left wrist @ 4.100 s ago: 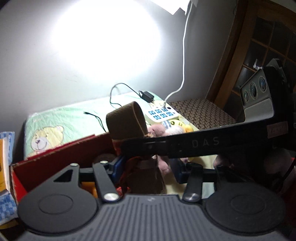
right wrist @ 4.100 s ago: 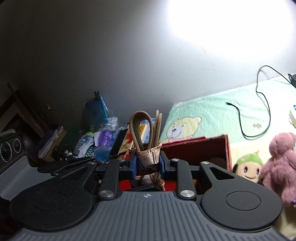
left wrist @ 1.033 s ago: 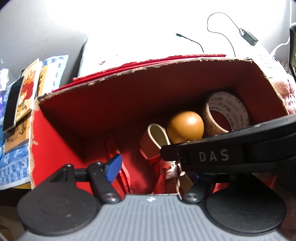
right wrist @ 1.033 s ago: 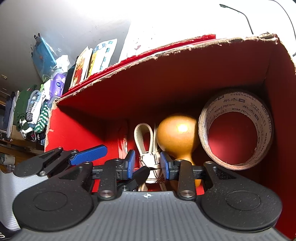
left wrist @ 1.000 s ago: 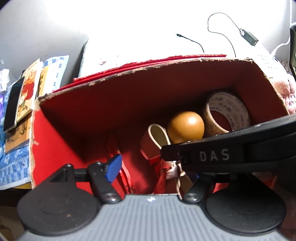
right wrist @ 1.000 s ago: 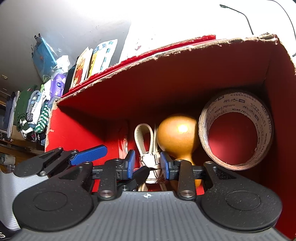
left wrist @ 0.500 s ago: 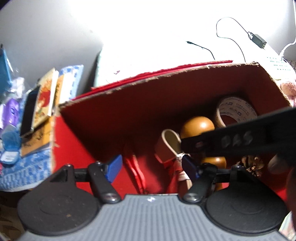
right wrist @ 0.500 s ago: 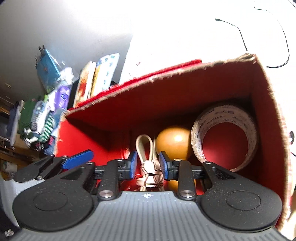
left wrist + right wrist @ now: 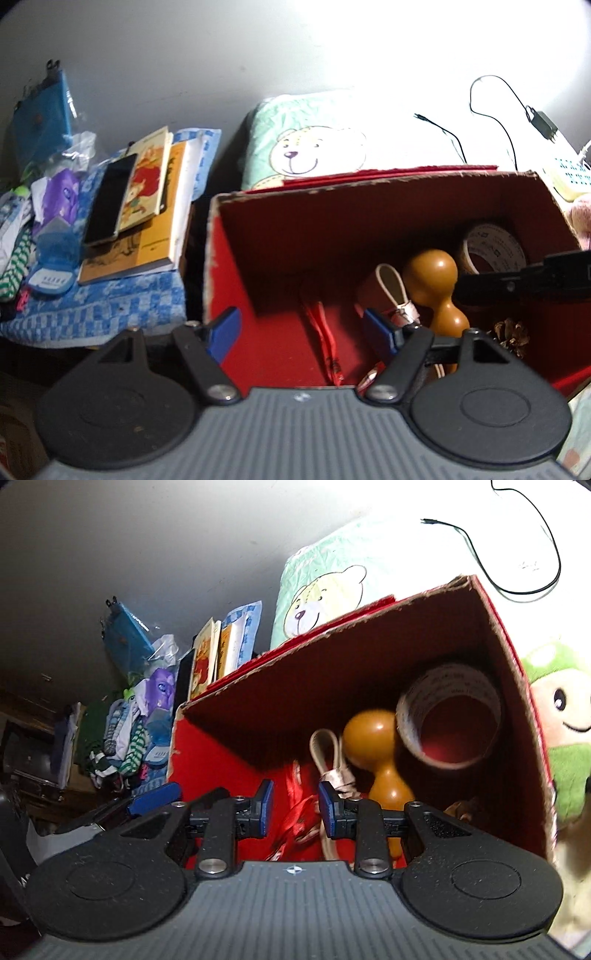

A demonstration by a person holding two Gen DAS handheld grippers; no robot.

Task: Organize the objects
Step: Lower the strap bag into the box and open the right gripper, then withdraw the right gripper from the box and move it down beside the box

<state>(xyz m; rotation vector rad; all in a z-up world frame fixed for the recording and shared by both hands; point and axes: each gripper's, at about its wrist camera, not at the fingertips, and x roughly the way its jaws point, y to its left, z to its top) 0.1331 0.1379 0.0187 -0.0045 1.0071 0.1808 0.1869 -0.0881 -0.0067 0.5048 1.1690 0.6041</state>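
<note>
Inside the red cardboard box (image 9: 236,266) in front of you lie a beige strap bundle (image 9: 327,757), a wooden gourd-shaped piece (image 9: 437,291), a roll of printed tape (image 9: 448,716) and a pine cone (image 9: 511,332). The strap bundle leans against the wooden piece, and the tape roll sits just beside that, at the box's right wall. Your left hand-held gripper (image 9: 301,334) hangs wide open at the box's front left, holding nothing. Your right hand-held gripper (image 9: 295,806) is partly open and empty, with the strap bundle just past its right pad. Its black body crosses the left view and hides part of the tape roll. Left of the box you have a stack of books (image 9: 147,206) with a phone (image 9: 109,199) on top. Behind it lies a bear-print pillow (image 9: 314,147) with a black cable (image 9: 491,107). The tape's lettering is too blurred to read.
</note>
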